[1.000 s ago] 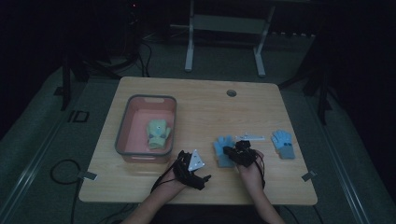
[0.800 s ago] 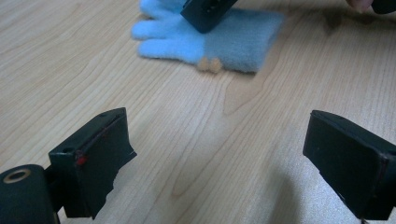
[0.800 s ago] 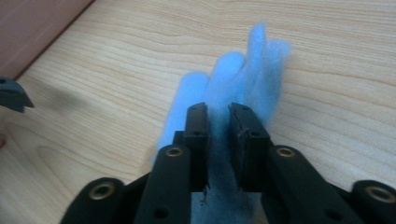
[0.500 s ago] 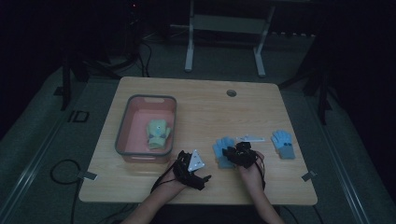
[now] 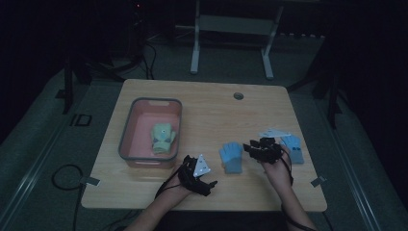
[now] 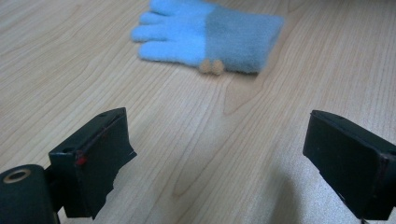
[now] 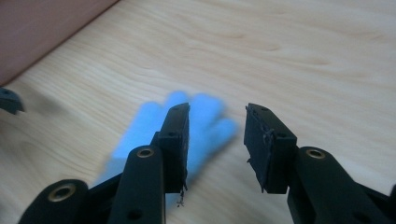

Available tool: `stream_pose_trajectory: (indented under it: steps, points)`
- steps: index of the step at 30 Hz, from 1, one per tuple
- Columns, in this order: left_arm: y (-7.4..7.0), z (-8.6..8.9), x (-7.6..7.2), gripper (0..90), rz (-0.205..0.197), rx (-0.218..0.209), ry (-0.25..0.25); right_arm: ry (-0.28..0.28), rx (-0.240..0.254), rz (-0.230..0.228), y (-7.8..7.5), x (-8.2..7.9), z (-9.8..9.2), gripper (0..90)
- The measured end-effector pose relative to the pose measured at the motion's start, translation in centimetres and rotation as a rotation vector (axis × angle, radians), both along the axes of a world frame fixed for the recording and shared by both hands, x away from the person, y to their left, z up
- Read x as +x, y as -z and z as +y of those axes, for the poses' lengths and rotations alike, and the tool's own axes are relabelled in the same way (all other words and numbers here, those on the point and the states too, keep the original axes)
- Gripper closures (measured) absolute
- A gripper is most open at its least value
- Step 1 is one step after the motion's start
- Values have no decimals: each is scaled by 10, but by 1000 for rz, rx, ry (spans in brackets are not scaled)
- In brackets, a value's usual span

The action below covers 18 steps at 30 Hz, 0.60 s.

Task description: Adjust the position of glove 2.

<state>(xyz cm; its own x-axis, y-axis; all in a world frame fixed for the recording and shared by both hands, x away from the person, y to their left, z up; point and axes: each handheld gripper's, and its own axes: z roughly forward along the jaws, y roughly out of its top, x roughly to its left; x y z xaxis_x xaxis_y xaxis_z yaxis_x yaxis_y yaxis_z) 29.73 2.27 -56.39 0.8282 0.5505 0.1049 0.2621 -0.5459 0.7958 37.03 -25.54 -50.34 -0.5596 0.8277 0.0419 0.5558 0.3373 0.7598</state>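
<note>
Since the earlier frames the right gripper (image 5: 251, 147) has lifted off the near blue glove (image 5: 232, 156) and drawn a little to the right, and its jaws have just been opening, with nothing caught between them; the glove lies flat on the table (image 5: 211, 110) where it lay before, and the left gripper has kept its place.

At the left of the table stands a pink bin (image 5: 129, 143) with a grey rim, and a green glove (image 5: 163, 138) lies inside it toward its right wall. Just in front of the bin's near right corner the left gripper (image 5: 210, 185) rests low over the wood, held in the person's left hand. In the left gripper view its jaws stand wide apart with only bare tabletop between them, and the near blue glove (image 6: 210, 36) lies ahead of them, well clear, with its fingers pointing left and two small tan bobbles at the edge of its grey cuff.

In the high view the near blue glove sits right of the left gripper, between the two tools. In the right gripper view the right gripper (image 7: 217, 122) hangs partly open above the blurred glove (image 7: 201, 121) without touching it. A second blue glove (image 5: 293, 147) lies just right of the right gripper, partly hidden by it.
</note>
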Motion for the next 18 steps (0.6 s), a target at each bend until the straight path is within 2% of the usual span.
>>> stream_pose_trajectory:
  steps: [4, 7, 8, 9, 14, 16, 18]
  points:
    - [0, 0, 0, 79, -1, 1, 2, 8, -24, -43, -10, 4, -31, 605]
    - [0, 0, 0, 79, 0, 0, -1, 8, -33, -57, -12, 5, -48, 608]
    - [0, 0, 0, 79, 0, 0, -1, 8, -33, -57, -12, 5, -48, 608]
    - [0, -1, -1, 79, -2, 1, 0, 8, -56, -60, -10, 6, -57, 612]
    - [0, -1, -1, 79, -2, 2, -2, 36, -65, -47, -6, 10, -85, 618]
    - [0, -1, -1, 79, -1, 1, -7, 25, -57, -46, -5, 14, -95, 617]
    - [0, 0, 0, 79, -2, -2, -9, 18, -79, -51, -3, 17, -104, 617]
